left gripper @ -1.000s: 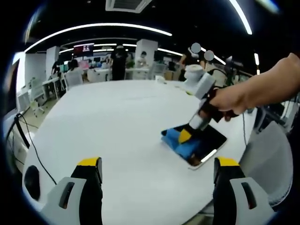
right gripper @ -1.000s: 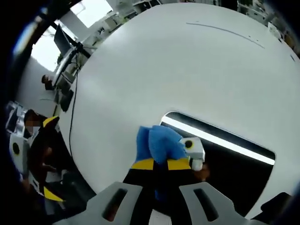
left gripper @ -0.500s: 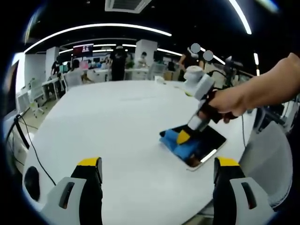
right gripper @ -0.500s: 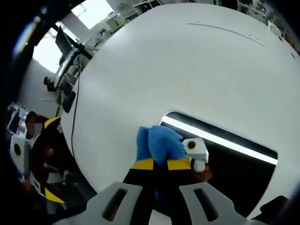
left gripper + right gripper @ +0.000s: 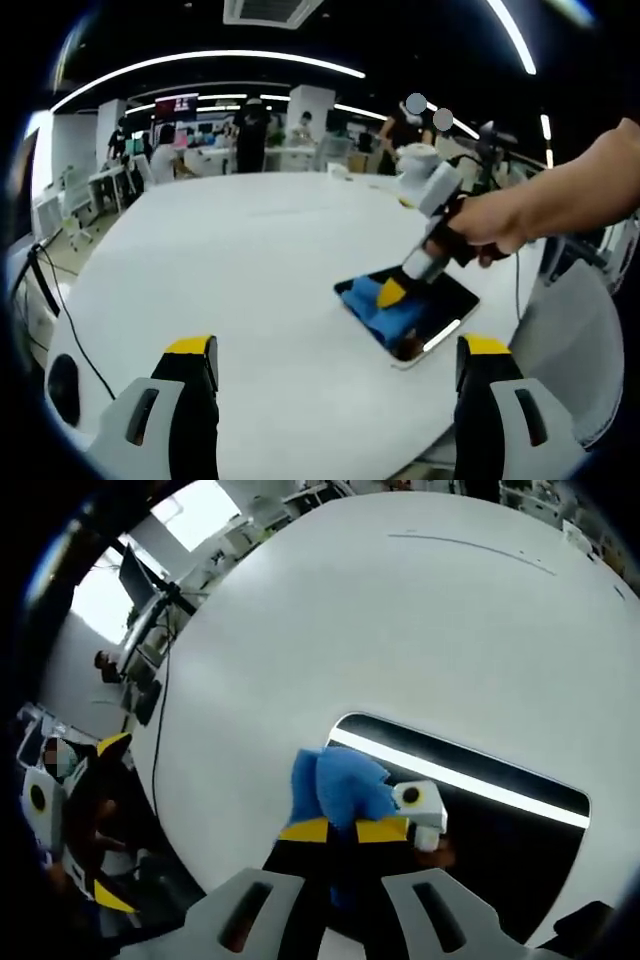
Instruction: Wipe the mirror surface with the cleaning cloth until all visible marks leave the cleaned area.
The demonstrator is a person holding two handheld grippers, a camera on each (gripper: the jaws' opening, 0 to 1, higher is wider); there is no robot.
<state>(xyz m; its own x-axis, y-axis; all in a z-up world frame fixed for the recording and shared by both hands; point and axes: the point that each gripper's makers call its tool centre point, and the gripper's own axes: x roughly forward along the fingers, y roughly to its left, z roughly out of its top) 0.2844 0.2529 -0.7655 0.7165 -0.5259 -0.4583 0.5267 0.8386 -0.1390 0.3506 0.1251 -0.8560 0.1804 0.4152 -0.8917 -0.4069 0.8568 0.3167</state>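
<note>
A dark rectangular mirror point(image 5: 447, 300) point(image 5: 500, 830) lies flat on the white round table point(image 5: 250, 260), near its right edge. My right gripper point(image 5: 343, 830) point(image 5: 392, 291) is shut on a blue cleaning cloth point(image 5: 338, 785) point(image 5: 385, 312) and presses it onto the mirror's near corner. A hand point(image 5: 490, 220) holds that gripper in the left gripper view. My left gripper point(image 5: 335, 350) hovers open over the table's near side, well short of the mirror, with nothing between its yellow-tipped fingers. The mirror reflects a ceiling light strip point(image 5: 450, 775).
The table point(image 5: 420, 610) is broad and bare around the mirror. A black cable point(image 5: 60, 310) hangs off its left edge. A grey chair point(image 5: 575, 340) stands at the right. Desks, monitors and people fill the office behind. A person sits beyond the table edge point(image 5: 80, 820).
The right gripper has slid the cloth slightly across the mirror, and the mirror has shifted a little with it. The left gripper has stayed put.
</note>
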